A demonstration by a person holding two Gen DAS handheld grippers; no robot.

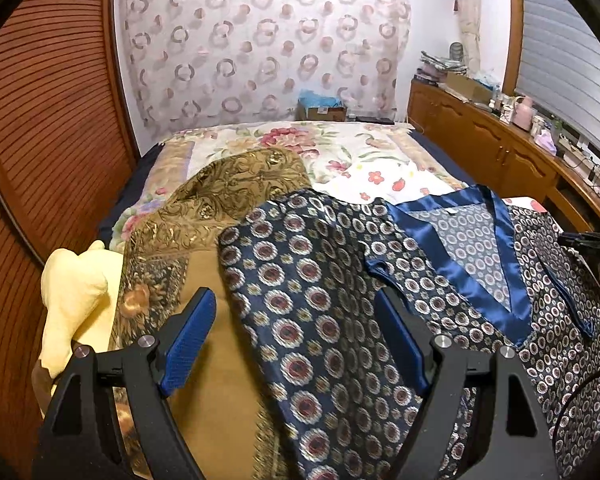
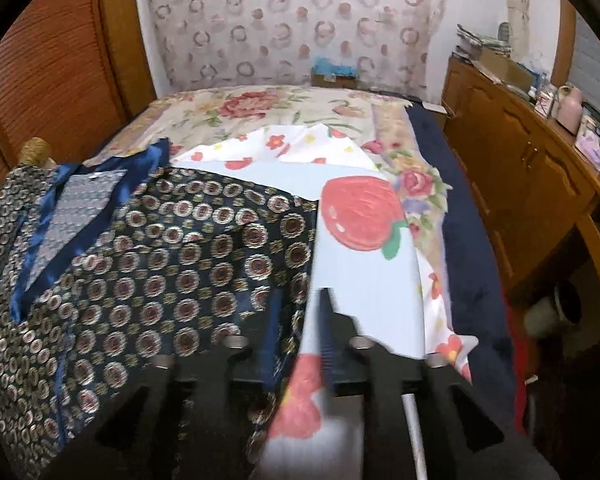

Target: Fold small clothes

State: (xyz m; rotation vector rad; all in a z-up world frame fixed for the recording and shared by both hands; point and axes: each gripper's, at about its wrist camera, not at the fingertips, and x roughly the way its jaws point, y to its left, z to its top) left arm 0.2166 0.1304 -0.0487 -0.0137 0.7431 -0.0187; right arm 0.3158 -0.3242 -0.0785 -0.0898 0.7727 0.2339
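A navy satin top (image 1: 320, 300) with round medallions and a bright blue V-neck band (image 1: 460, 272) lies spread on the bed. My left gripper (image 1: 294, 294) hovers open above its left sleeve, one blue pad on each side of the fabric and neither touching it. In the right wrist view the same top (image 2: 180, 260) fills the left half. My right gripper (image 2: 302, 296) sits at its right edge with its jaws narrowly apart. The hem of the top and a white strawberry-print cloth (image 2: 360, 216) lie between and over the blurred fingers, which show no firm pinch.
A gold-brown patterned cloth (image 1: 220, 200) and a pale yellow cloth (image 1: 76, 288) lie left of the top. A floral bedcover (image 1: 300, 140) covers the bed. A wooden cabinet (image 2: 520, 168) with clutter on top runs along the right, and a slatted wooden door (image 1: 40, 120) stands on the left.
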